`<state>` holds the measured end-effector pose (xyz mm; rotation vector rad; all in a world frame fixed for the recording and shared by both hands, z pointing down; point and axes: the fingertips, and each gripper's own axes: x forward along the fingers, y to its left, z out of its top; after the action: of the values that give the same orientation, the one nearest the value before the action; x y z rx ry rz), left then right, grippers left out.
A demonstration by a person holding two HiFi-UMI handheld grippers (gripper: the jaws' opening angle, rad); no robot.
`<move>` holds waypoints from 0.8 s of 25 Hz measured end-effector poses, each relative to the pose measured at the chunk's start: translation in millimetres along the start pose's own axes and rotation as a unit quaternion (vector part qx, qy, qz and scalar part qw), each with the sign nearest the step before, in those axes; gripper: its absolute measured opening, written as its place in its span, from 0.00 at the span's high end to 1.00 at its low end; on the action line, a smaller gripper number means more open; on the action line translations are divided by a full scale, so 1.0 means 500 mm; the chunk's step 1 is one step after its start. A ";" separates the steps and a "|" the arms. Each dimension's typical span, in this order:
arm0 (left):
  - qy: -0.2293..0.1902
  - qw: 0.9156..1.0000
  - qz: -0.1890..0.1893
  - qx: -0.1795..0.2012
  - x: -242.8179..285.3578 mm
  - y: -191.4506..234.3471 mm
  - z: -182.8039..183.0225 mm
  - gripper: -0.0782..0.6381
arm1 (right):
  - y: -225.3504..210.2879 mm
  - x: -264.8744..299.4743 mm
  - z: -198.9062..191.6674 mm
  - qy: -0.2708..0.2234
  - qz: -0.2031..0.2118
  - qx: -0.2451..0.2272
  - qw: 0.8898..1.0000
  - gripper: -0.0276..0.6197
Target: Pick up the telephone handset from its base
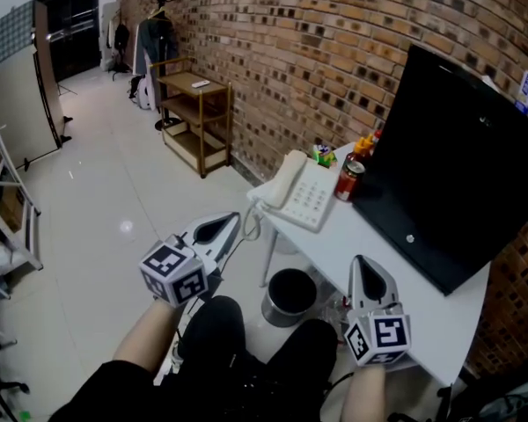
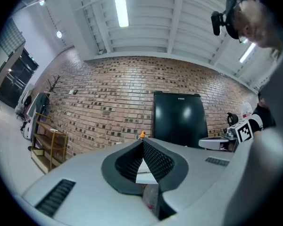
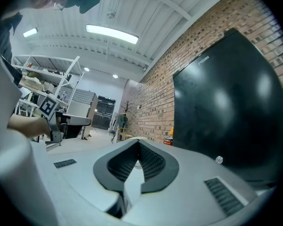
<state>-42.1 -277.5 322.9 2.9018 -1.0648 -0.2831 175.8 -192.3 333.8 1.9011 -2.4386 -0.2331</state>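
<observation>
The white telephone handset (image 1: 284,179) lies in its cradle on the white base (image 1: 315,202), at the left end of a white table (image 1: 422,310). My left gripper (image 1: 230,221) is shut and empty. It hovers off the table's left edge, a short way short of the phone, with its tip toward the coiled cord. My right gripper (image 1: 363,263) is also shut and empty, over the table's near edge to the right of the phone. In the left gripper view the jaws (image 2: 142,143) meet with nothing between them. In the right gripper view the gripper (image 3: 138,143) points along the brick wall.
A big black monitor (image 1: 458,165) stands on the table behind my right gripper. A red can (image 1: 348,179), an orange bottle (image 1: 363,145) and a green packet (image 1: 324,155) sit beside the phone. A metal waste bin (image 1: 289,295) stands under the table, and a wooden shelf (image 1: 194,117) stands by the brick wall.
</observation>
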 end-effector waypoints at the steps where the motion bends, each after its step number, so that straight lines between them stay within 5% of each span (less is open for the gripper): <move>1: 0.000 1.000 -0.005 -0.001 0.010 0.001 0.002 0.89 | -0.002 0.005 0.001 0.000 -0.001 -0.001 1.000 0.95; 11: 0.013 0.999 -0.031 -0.002 0.136 0.029 -0.024 0.89 | -0.048 0.079 -0.022 0.020 -0.012 0.010 1.000 0.95; 20: 0.060 0.998 0.004 0.032 0.265 0.090 -0.045 0.89 | -0.087 0.141 -0.036 0.040 -0.022 0.012 0.999 0.95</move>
<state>32.7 -397.9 328.5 2.9256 -1.0860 -0.0758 202.2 -272.5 341.0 1.9356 -2.3609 -0.1266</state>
